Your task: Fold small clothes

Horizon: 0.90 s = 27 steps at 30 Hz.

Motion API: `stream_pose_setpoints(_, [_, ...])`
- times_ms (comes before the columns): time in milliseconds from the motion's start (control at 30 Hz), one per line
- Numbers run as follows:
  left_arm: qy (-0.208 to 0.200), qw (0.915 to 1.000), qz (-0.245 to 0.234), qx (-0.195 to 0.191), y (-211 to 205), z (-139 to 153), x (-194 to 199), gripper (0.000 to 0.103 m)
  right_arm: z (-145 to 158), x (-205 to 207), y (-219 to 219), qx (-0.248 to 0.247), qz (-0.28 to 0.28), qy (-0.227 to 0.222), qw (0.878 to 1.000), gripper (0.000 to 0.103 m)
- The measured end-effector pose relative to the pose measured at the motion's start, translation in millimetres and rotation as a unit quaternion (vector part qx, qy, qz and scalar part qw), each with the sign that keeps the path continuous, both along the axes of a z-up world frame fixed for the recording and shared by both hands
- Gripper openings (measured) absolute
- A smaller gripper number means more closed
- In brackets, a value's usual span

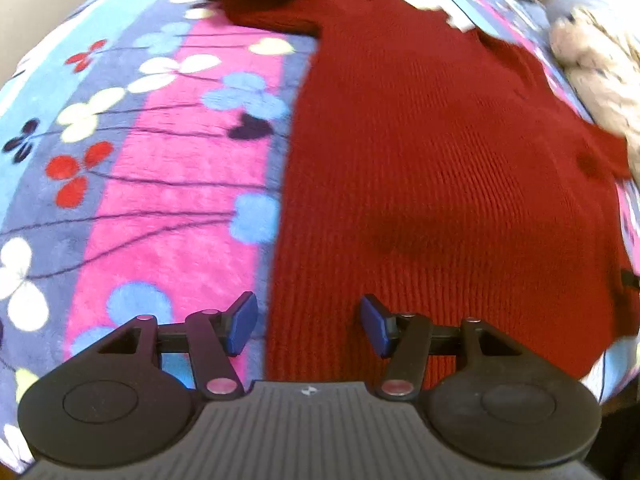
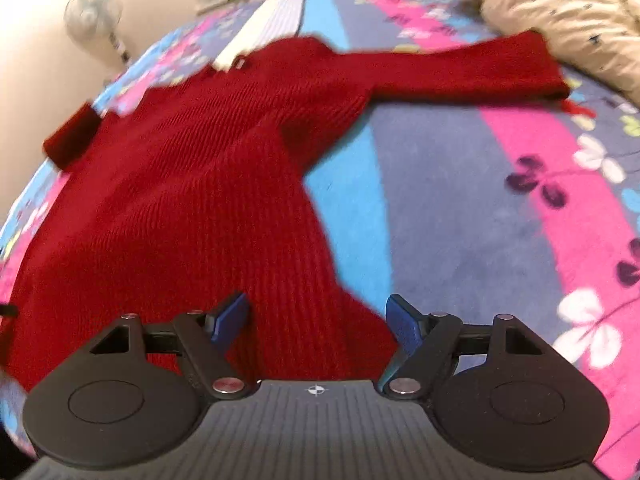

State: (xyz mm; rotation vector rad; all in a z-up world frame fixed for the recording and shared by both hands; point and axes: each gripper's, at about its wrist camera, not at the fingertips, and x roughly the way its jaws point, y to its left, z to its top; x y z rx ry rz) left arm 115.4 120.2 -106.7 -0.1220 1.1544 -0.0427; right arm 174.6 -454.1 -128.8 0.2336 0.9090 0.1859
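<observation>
both grippers hang spread and empty over the red sweater (image 2: 192, 184), left gripper (image 1: 308, 322) at its hem edge, right gripper (image 2: 316, 324) at the other side. sweater lies flat on the flowered blanket (image 1: 180, 160); pinch both layers evenly. right sleeve (image 2: 460, 72) touches a cream garment (image 2: 560, 12).

Red ribbed knit sweater (image 1: 440, 168): spread flat, right of centre, one sleeve bunched at far left. Beneath it: flowered pink, blue and grey blanket (image 1: 160, 184). Beige plush fabric (image 1: 600, 76): far right. Left hand-held gripper (image 1: 308, 326): blue pads apart over sweater's left edge, nothing clamped.
</observation>
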Motion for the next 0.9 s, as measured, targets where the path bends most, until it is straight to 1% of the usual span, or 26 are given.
stream_pose_setpoints(67, [-0.008, 0.9997, -0.022, 0.012, -8, 1, -3, 0.052, 1, -4, 5, -0.015, 0.01, -0.008, 1.0, 0.076])
stream_pose_setpoints(100, [-0.011, 0.9995, -0.027, 0.012, -10, 2, -4, 0.039, 2, -6, 5, -0.013, 0.011, -0.009, 1.0, 0.067])
stream_pose_setpoints(133, [-0.017, 0.9994, -0.028, 0.015, -9, 5, -7, 0.025, 5, -8, 3, -0.002, 0.012, -0.011, 1.0, 0.045])
stream_pose_setpoints(167, [-0.022, 0.9992, -0.028, 0.017, -8, 7, -8, 0.016, 8, -9, 3, 0.007, 0.016, -0.015, 1.0, 0.03])
stream_pose_setpoints(200, [-0.029, 0.9991, -0.028, 0.013, -6, 10, -9, 0.012, 13, -11, 2, 0.012, 0.02, -0.022, 0.999, 0.008])
stream_pose_setpoints(233, [-0.038, 0.9988, -0.031, -0.002, -3, 16, -12, 0.011, 19, -13, 1, 0.021, 0.023, -0.027, 0.999, 0.007])
stream_pose_setpoints(267, [-0.052, 0.9979, -0.035, -0.019, -1, 24, -16, 0.01, 27, -17, -2, 0.04, 0.029, -0.038, 0.998, 0.007])
stream_pose_setpoints(300, [-0.071, 0.9959, -0.04, -0.04, 3, 34, -21, 0.01, 36, -21, -8, 0.071, 0.034, -0.053, 0.995, 0.007])
stream_pose_setpoints(333, [-0.097, 0.9917, -0.044, -0.072, 9, 48, -29, 0.009, 48, -28, -18, 0.127, 0.036, -0.077, 0.988, 0.007])
stream_pose_setpoints(367, [-0.12, 0.9861, -0.047, -0.105, 17, 59, -36, 0.006, 59, -35, -30, 0.182, 0.033, -0.102, 0.977, 0.006])
stream_pose_setpoints(400, [-0.144, 0.9779, -0.05, -0.143, 27, 71, -45, 0.006, 68, -44, -44, 0.23, 0.027, -0.13, 0.964, 0.006])
stream_pose_setpoints(433, [-0.169, 0.9665, -0.046, -0.187, 40, 81, -54, 0.006, 77, -52, -59, 0.274, 0.017, -0.16, 0.948, 0.006])
stream_pose_setpoints(467, [-0.183, 0.9576, -0.038, -0.22, 52, 86, -58, 0.006, 82, -59, -71, 0.304, 0.005, -0.179, 0.936, 0.006])
stream_pose_setpoints(500, [-0.186, 0.951, -0.025, -0.245, 63, 87, -59, 0.006, 82, -62, -82, 0.332, -0.011, -0.191, 0.924, 0.006])
stream_pose_setpoints(533, [-0.181, 0.95, -0.013, -0.254, 70, 84, -57, 0.007, 80, -63, -92, 0.357, -0.033, -0.195, 0.913, 0.006])
stream_pose_setpoints(567, [-0.165, 0.955, 0.003, -0.247, 73, 79, -52, 0.007, 77, -62, -97, 0.362, -0.05, -0.191, 0.911, 0.006])
stream_pose_setpoints(600, [-0.136, 0.9671, 0.016, -0.214, 71, 70, -45, 0.01, 74, -57, -96, 0.34, -0.068, -0.173, 0.922, 0.007])
stream_pose_setpoints(633, [-0.107, 0.9781, 0.026, -0.177, 66, 61, -39, 0.012, 68, -48, -90, 0.28, -0.086, -0.137, 0.946, 0.01])
stream_pose_setpoints(667, [-0.083, 0.9856, 0.034, -0.143, 60, 54, -34, 0.011, 61, -41, -81, 0.231, -0.092, -0.105, 0.963, 0.012])
stream_pose_setpoints(700, [-0.067, 0.9903, 0.039, -0.115, 55, 49, -29, 0.012, 50, -34, -72, 0.178, -0.101, -0.062, 0.977, 0.015])
stream_pose_setpoints(733, [-0.061, 0.9912, 0.041, -0.11, 53, 46, -26, 0.016, 41, -30, -66, 0.14, -0.115, -0.03, 0.983, 0.017])
stream_pose_setpoints(767, [-0.06, 0.9908, 0.044, -0.113, 53, 44, -25, 0.02, 35, -29, -64, 0.106, -0.143, -0.01, 0.984, 0.017])
stream_pose_setpoints(800, [-0.059, 0.9906, 0.048, -0.114, 52, 44, -23, 0.028, 30, -31, -66, 0.088, -0.171, -0.001, 0.981, 0.02])
stream_pose_setpoints(833, [-0.056, 0.9912, 0.05, -0.11, 52, 42, -22, 0.034, 27, -33, -69, 0.08, -0.193, 0.007, 0.978, 0.027])
stream_pose_setpoints(900, [-0.038, 0.9936, 0.048, -0.095, 46, 36, -19, 0.038, 25, -34, -69, 0.088, -0.194, 0.011, 0.977, 0.033])
